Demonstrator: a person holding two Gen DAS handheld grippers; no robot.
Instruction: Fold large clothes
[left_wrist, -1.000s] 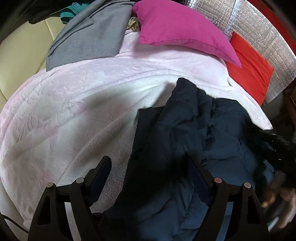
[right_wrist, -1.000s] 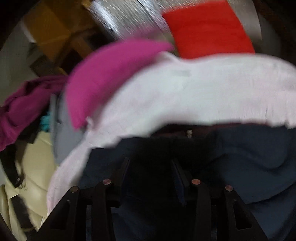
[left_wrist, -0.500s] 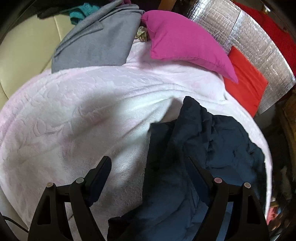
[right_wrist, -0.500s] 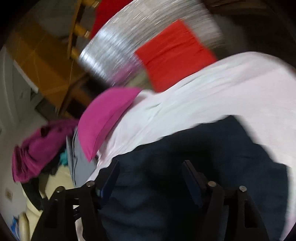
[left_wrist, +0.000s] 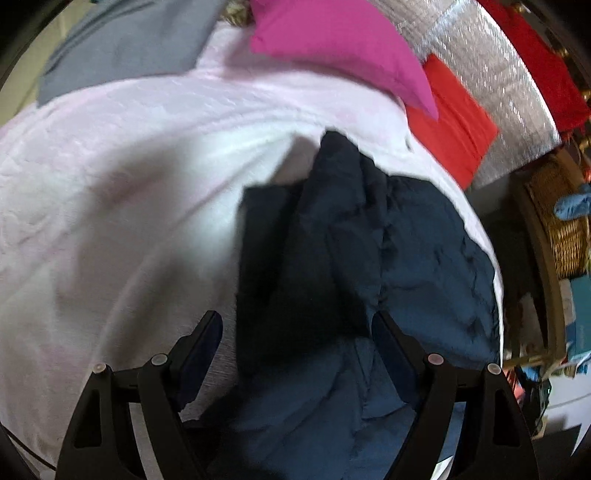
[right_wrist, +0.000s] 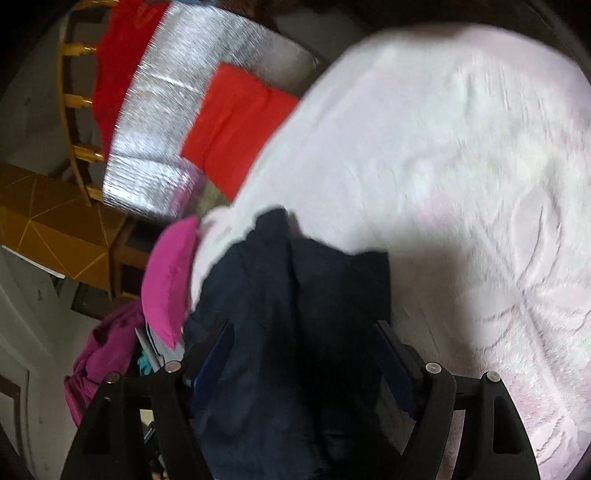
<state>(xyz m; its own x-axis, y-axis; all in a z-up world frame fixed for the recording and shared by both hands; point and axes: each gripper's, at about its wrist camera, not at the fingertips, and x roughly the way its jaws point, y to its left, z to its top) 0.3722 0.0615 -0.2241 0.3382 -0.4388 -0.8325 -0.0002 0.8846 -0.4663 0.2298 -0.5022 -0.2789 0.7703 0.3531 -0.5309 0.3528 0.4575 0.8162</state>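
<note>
The dark navy garment (left_wrist: 354, 280) lay crumpled on the pale pink blanket (left_wrist: 110, 184); both the left gripper (left_wrist: 295, 332) and right gripper (right_wrist: 301, 343), jaws spread, the right's having just opened, would best pinch opposite edges to flatten it.

- My right view smears with motion blur; the pale blanket (right_wrist: 461, 166) loses its edges.
- My left view is sharper but soft.
- Both bend and darken at the rim.
- Dim shadow pools around the navy garment (left_wrist: 351, 258).
</note>
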